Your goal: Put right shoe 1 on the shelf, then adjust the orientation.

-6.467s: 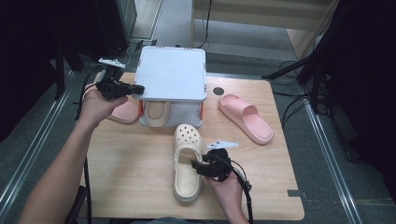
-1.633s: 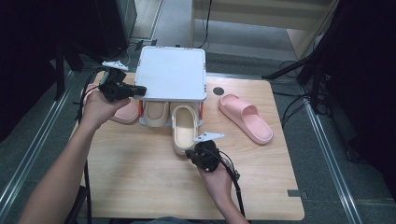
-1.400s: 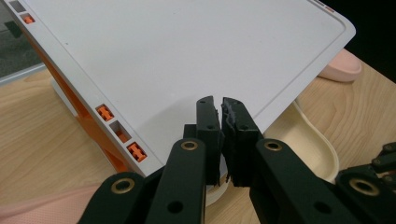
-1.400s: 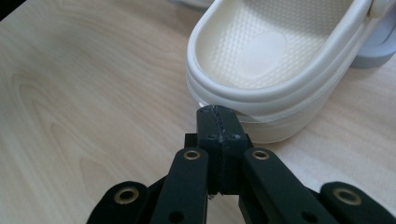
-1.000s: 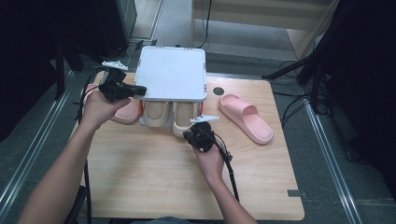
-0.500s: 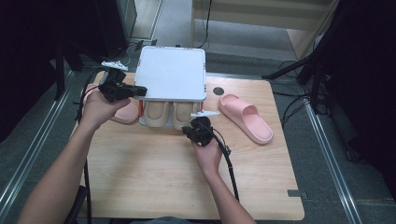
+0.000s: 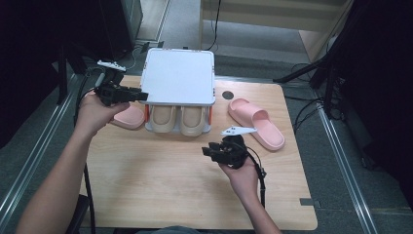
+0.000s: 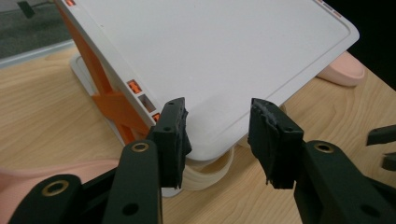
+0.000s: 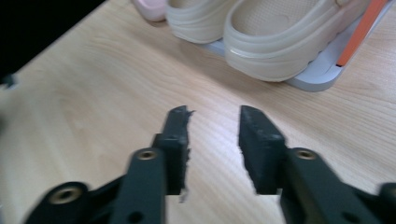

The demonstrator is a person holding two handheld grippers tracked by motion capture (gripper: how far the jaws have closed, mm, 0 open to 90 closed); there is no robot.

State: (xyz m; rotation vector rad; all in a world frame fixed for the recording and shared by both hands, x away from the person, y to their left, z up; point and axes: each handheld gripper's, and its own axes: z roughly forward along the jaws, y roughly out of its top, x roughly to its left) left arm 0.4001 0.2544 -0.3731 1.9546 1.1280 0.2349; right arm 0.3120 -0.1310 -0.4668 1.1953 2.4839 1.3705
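Now the beige clogs point(image 7: 178, 120) sit side by side inside the white rack point(image 7: 179, 75), light, soft foam best pinched at a heel rim, while the right claw point(image 7: 210, 150), just opening, hangs empty before the rack and the left claw point(image 7: 141, 95) gapes at its lid edge.

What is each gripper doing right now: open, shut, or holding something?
Left gripper: open, jaws just opened, astride the white rack's top shelf corner, not gripping.
Right gripper: open, jaws just opened, empty above the wooden table.

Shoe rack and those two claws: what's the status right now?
Both grippers, left and right, just opened, nothing between the jaws. Beige clogs side by side in the rack. Nothing in the way.
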